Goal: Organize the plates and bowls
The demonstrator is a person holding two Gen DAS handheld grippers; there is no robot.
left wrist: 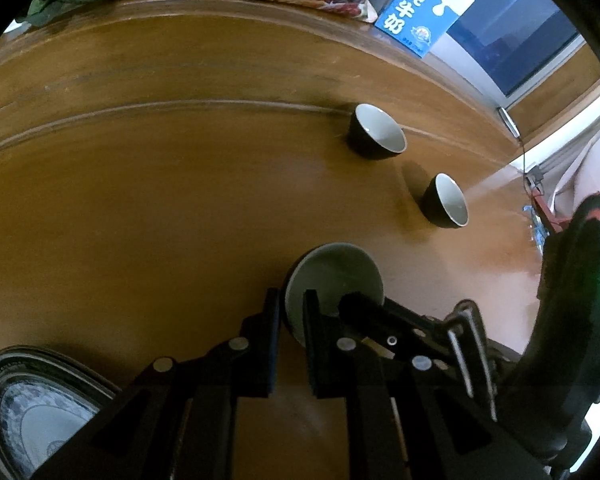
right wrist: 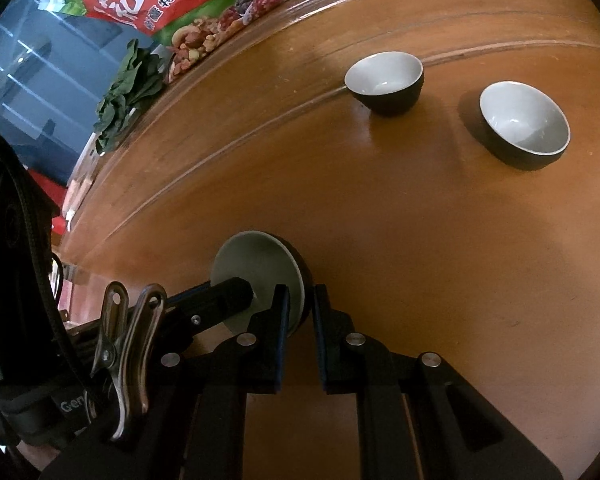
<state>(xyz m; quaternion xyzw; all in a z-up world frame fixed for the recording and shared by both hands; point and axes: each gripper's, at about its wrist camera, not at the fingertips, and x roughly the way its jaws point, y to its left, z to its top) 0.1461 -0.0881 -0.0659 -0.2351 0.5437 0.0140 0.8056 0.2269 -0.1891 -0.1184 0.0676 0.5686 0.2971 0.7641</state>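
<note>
We pinch one dark bowl (left wrist: pixel 334 280) by opposite rims, left gripper (left wrist: pixel 292 320) and right gripper (right wrist: pixel 302 312) both clamped, steadying it for stacking.

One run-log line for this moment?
left claw: shut on held black bowl rim | right claw: shut on same rim | two black bowls on wooden table

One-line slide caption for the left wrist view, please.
Left gripper and right gripper both clamp one bowl's rim; two bowls wait beyond.
</note>
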